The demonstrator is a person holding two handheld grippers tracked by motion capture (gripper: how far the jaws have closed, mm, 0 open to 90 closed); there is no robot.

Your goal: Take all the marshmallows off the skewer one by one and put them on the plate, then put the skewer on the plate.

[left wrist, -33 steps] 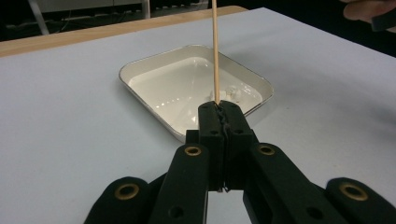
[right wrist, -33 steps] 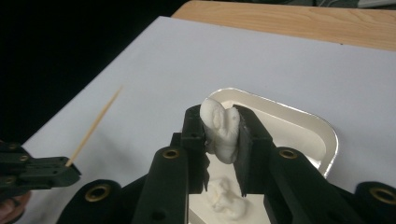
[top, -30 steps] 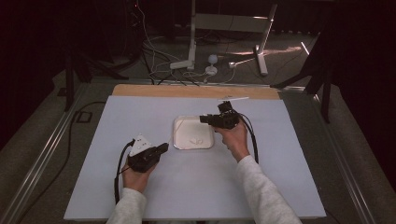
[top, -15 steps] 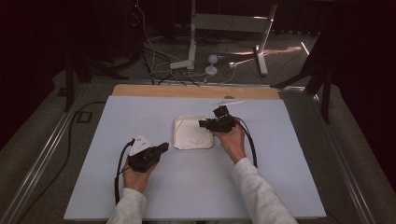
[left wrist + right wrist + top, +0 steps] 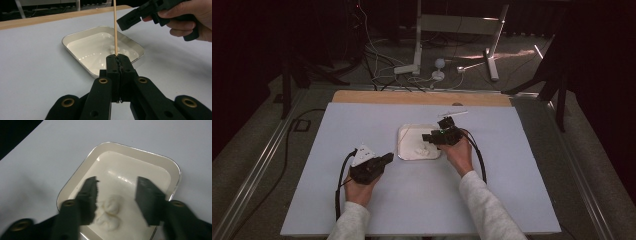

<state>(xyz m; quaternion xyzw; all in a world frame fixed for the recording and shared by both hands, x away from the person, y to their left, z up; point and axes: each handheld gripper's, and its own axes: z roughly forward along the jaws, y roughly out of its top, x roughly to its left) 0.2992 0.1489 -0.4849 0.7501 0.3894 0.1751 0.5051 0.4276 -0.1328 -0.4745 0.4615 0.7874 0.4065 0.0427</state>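
Over the white tray at the table's middle, the right gripper pointed down, jaws just opening above white lumps, while the left gripper rested level, clamped on a wooden skewer.

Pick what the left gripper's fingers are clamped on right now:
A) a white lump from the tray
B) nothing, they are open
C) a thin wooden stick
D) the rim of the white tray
C: in the left gripper view the left gripper has its fingers shut together on a thin wooden stick that stands upright, with the white tray lying untouched beyond it.
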